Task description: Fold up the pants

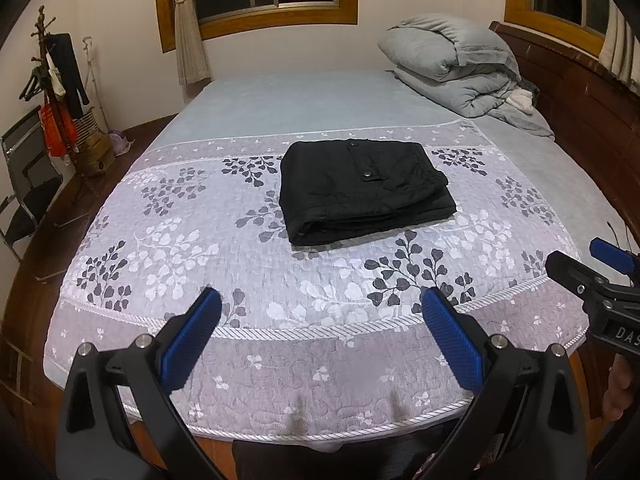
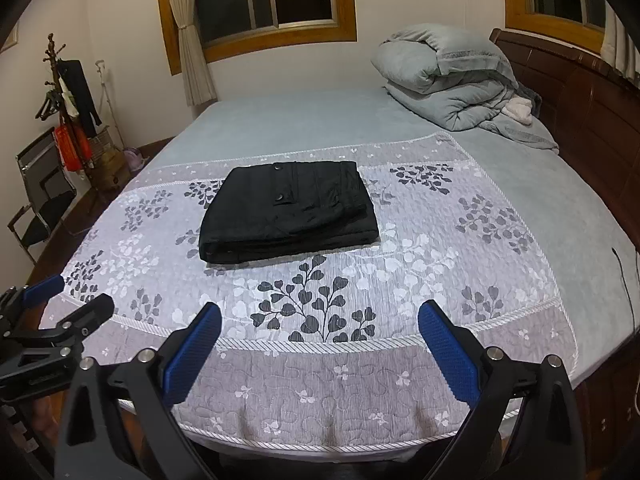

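Left gripper (image 1: 320,316) low in the frame, blue-padded fingers spread wide, holding nothing. Right gripper (image 2: 320,316), same story: splayed and empty. Beyond them, mid-frame, the black fabric pants (image 1: 362,190) sit as a compact rectangular stack on the grey-and-white leaf-print bedspread (image 1: 200,240). The folding looks finished. The stack's far edge and underside are hidden, so its neatness there can't be judged.
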A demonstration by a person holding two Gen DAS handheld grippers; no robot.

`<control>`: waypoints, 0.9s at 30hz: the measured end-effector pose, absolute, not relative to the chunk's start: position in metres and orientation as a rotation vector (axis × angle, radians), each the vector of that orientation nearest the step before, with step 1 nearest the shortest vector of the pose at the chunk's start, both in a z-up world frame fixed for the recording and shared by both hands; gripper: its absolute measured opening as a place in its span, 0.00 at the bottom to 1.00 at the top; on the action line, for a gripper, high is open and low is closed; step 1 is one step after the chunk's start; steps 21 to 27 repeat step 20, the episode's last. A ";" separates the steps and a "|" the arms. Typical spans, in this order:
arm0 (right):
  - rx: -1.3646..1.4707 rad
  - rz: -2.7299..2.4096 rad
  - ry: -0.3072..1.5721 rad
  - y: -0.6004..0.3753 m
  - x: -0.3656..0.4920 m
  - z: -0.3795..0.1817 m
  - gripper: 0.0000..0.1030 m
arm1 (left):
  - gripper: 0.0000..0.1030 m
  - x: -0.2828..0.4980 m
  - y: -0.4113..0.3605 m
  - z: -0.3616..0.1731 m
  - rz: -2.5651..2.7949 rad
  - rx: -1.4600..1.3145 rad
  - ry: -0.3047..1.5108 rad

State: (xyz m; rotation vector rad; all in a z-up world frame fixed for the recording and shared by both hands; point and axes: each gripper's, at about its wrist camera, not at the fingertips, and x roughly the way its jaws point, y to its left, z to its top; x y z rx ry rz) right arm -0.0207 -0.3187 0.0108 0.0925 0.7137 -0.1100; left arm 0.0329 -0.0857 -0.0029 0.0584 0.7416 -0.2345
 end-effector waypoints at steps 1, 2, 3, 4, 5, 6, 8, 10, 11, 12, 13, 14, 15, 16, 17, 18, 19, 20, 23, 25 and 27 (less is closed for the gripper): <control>0.092 -0.111 0.715 -0.319 -0.021 0.010 0.96 | 0.97 0.033 -0.086 -0.003 -0.235 0.059 0.740; 0.091 -0.112 0.716 -0.319 -0.020 0.010 0.96 | 0.97 0.032 -0.086 -0.004 -0.235 0.059 0.739; 0.091 -0.111 0.718 -0.319 -0.020 0.009 0.96 | 0.97 0.032 -0.086 -0.004 -0.234 0.057 0.740; 0.091 -0.111 0.719 -0.319 -0.020 0.009 0.96 | 0.97 0.032 -0.086 -0.004 -0.238 0.056 0.740; 0.091 -0.110 0.719 -0.319 -0.019 0.008 0.96 | 0.97 0.032 -0.086 -0.004 -0.241 0.056 0.739; 0.091 -0.111 0.720 -0.319 -0.019 0.008 0.96 | 0.97 0.032 -0.087 -0.004 -0.239 0.058 0.738; 0.092 -0.110 0.720 -0.319 -0.019 0.008 0.96 | 0.97 0.031 -0.087 -0.005 -0.235 0.061 0.737; 0.093 -0.110 0.721 -0.320 -0.019 0.007 0.96 | 0.97 0.031 -0.087 -0.004 -0.236 0.063 0.739; 0.093 -0.110 0.721 -0.320 -0.019 0.007 0.96 | 0.97 0.032 -0.087 -0.005 -0.232 0.063 0.740; 0.094 -0.110 0.721 -0.320 -0.019 0.007 0.96 | 0.97 0.031 -0.088 -0.005 -0.233 0.061 0.742; 0.094 -0.109 0.720 -0.320 -0.019 0.007 0.96 | 0.97 0.032 -0.088 -0.005 -0.236 0.061 0.747; 0.096 -0.108 0.720 -0.320 -0.019 0.007 0.96 | 0.97 0.033 -0.088 -0.006 -0.235 0.061 0.755; 0.096 -0.109 0.720 -0.320 -0.019 0.006 0.96 | 0.97 0.034 -0.088 -0.007 -0.229 0.058 0.765; 0.097 -0.110 0.721 -0.320 -0.018 0.006 0.96 | 0.97 0.034 -0.088 -0.008 -0.231 0.055 0.770; 0.097 -0.108 0.721 -0.320 -0.018 0.005 0.96 | 0.97 0.035 -0.087 -0.008 -0.234 0.052 0.772; 0.098 -0.108 0.722 -0.320 -0.019 0.005 0.96 | 0.97 0.035 -0.087 -0.008 -0.234 0.051 0.771; 0.098 -0.110 0.722 -0.320 -0.019 0.004 0.96 | 0.97 0.034 -0.087 -0.008 -0.231 0.052 0.770; 0.098 -0.110 0.722 -0.320 -0.019 0.004 0.96 | 0.97 0.035 -0.087 -0.008 -0.230 0.052 0.770; 0.098 -0.110 0.722 -0.320 -0.019 0.004 0.96 | 0.97 0.035 -0.087 -0.008 -0.230 0.052 0.770; 0.098 -0.110 0.722 -0.320 -0.019 0.004 0.96 | 0.97 0.035 -0.087 -0.008 -0.230 0.052 0.770; 0.098 -0.110 0.722 -0.320 -0.019 0.004 0.96 | 0.97 0.035 -0.087 -0.008 -0.230 0.052 0.770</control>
